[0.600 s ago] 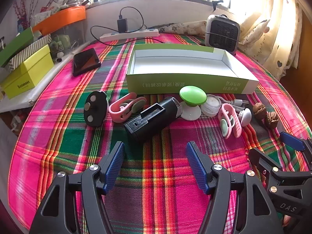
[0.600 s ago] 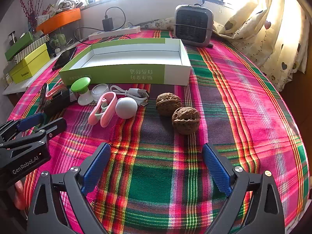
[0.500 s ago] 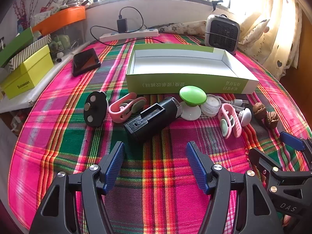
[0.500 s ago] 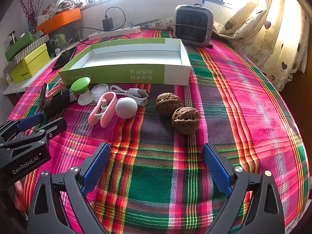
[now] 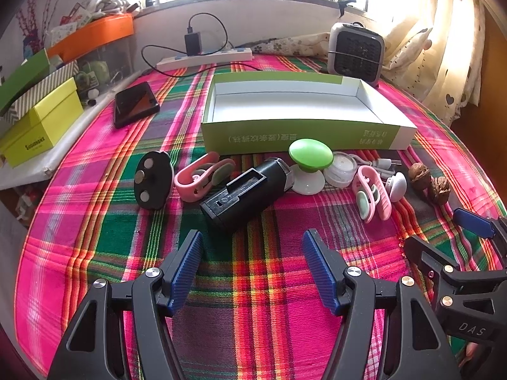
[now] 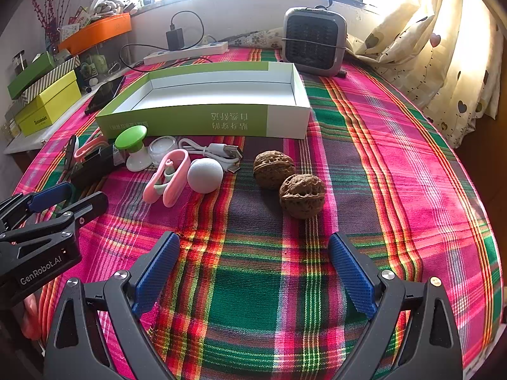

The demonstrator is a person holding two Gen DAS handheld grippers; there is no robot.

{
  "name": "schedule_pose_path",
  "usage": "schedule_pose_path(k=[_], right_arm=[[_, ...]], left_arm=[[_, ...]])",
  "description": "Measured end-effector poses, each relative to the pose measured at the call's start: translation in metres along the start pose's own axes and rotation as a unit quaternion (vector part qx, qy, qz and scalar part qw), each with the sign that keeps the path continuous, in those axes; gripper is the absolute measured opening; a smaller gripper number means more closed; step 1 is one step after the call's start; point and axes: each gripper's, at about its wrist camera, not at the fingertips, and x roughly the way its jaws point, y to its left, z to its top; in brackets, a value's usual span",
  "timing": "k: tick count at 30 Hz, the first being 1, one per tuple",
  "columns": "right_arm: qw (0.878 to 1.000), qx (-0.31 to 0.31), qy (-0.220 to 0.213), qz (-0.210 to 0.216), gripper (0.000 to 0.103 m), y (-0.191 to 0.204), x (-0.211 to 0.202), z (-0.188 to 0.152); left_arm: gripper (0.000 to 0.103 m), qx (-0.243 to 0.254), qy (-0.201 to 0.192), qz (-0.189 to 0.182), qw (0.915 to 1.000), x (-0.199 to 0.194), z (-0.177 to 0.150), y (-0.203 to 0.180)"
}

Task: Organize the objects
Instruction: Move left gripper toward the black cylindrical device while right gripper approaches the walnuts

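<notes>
An empty green and white box [image 5: 304,133] [image 6: 202,120] lies open on the plaid cloth. In front of it runs a row of small items: a black disc [image 5: 153,180], a pink clip [image 5: 202,177], a black cylinder [image 5: 244,194], a green-capped knob [image 5: 310,155] [image 6: 131,137], a clear jar [image 5: 340,167], a second pink clip [image 5: 372,194] [image 6: 168,177], a white ball [image 6: 205,175] and two walnuts [image 6: 302,191] [image 5: 427,183]. My left gripper [image 5: 253,259] is open and empty just short of the black cylinder. My right gripper [image 6: 253,262] is open and empty just short of the walnuts.
A white USB cable [image 6: 215,152] lies behind the ball. A phone [image 5: 134,104], a power strip [image 5: 206,58] and a small heater [image 6: 313,39] sit around the box. Stacked boxes [image 5: 38,120] stand on a shelf at the left. Curtains [image 6: 443,63] hang at the right.
</notes>
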Motion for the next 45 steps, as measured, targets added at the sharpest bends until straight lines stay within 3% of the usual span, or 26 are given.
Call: schedule_pose_path(k=[14, 24, 29, 35, 42, 45], right_arm=[[1.0, -0.016, 0.002, 0.015, 0.095, -0.008, 0.0, -0.001], [1.0, -0.002, 0.005, 0.001, 0.095, -0.027, 0.001, 0.001], [1.0, 0.007, 0.014, -0.009, 0.095, -0.04, 0.004, 0.006], [1.0, 0.008, 0.018, -0.014, 0.094, -0.048, 0.012, 0.016], [1.0, 0.002, 0.014, -0.009, 0.083, -0.05, 0.015, 0.022], [1.0, -0.002, 0.011, -0.004, 0.074, -0.049, 0.015, 0.023]], left_arm=[[0.064, 0.021, 0.001, -0.02, 0.9996, 0.001, 0.003, 0.004], [0.064, 0.046, 0.007, -0.05, 0.9977, 0.001, 0.005, 0.013], [0.064, 0.038, 0.008, -0.071, 0.9967, 0.001, 0.007, 0.023], [0.064, 0.026, 0.011, -0.066, 0.9974, 0.005, 0.013, 0.034], [0.064, 0.033, 0.0, -0.071, 0.997, 0.005, 0.022, 0.039], [0.064, 0.047, -0.005, -0.075, 0.996, 0.007, 0.027, 0.036]])
